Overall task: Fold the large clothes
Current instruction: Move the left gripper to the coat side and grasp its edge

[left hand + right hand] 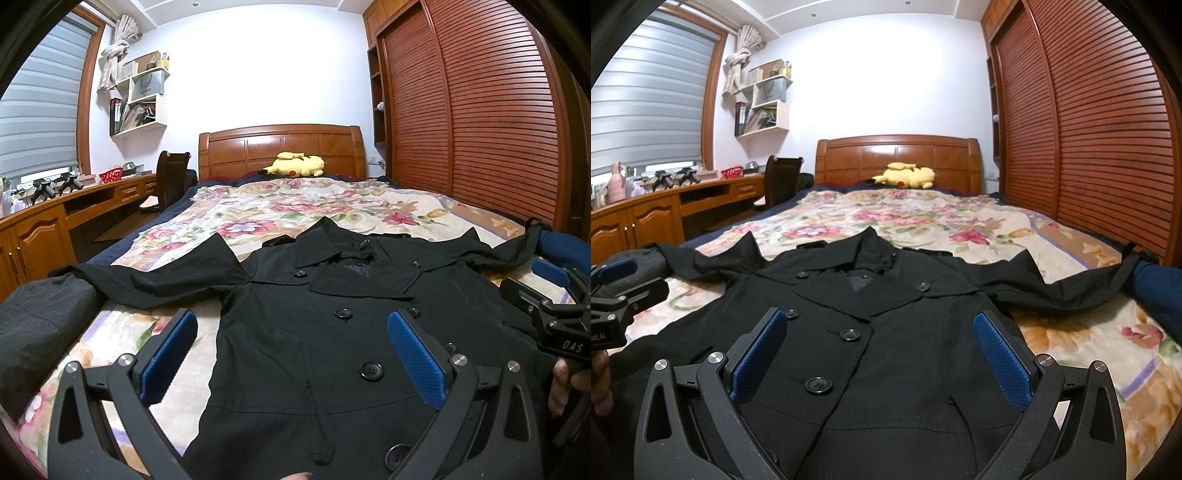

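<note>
Coat (332, 332) is found laid flat, front up and buttoned, on the floral bed (295, 199), both sleeves spread out sideways. No fold is seen; the whole task is judged outstanding. Left gripper (291, 354) and right gripper (881, 354) are held above it, fingers spread, nothing gripped.

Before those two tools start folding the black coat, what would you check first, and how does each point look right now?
1. Coat lies front up, buttoned: ok.
2. Both sleeves spread out sideways: ok.
3. Left tool open, holding nothing: ok.
4. Right tool open, holding nothing: ok.
5. Bedspread beyond the collar bare for folding; yellow plush toy far off by the headboard: ok.
6. Coat's hem flat: cannot tell, out of view.
</note>
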{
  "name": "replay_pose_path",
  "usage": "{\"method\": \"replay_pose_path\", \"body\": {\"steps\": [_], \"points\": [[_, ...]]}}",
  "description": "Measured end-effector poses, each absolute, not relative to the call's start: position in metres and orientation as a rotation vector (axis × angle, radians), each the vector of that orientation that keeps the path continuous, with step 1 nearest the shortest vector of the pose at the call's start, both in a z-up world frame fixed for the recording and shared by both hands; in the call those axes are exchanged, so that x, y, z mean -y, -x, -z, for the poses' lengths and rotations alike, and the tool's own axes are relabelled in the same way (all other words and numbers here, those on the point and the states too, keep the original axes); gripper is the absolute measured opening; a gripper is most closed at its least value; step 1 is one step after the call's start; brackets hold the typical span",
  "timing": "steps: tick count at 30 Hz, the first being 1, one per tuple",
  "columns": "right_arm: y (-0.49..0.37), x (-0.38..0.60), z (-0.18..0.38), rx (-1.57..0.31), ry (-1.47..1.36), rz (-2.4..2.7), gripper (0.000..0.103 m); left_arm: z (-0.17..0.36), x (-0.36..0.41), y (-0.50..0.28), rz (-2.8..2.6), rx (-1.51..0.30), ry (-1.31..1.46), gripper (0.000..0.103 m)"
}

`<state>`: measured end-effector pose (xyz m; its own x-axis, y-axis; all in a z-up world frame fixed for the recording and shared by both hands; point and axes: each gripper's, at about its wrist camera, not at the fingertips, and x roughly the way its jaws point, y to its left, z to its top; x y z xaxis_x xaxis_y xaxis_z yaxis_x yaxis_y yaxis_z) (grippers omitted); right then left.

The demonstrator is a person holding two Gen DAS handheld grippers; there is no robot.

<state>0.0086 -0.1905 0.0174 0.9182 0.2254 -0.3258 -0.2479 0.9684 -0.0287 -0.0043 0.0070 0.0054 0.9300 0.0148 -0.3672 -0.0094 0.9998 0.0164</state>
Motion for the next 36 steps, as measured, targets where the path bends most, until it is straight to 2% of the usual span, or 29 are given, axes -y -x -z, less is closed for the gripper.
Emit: {"method": "replay_pose_path", "body": {"steps": [17, 36], "points": [[-0.018, 0.147, -0.042, -0.331, 0.107, -0.358, 0.103, -0.017, -0.053, -0.008, -0.032, -0.470, 0.009, 0.103], [-0.057, 0.086, -0.063, -0.367, 0.161, -0.469, 0.103, -0.012, -0.144, -0.046, -0.132, -0.592, 0.039, 0.103]]}}
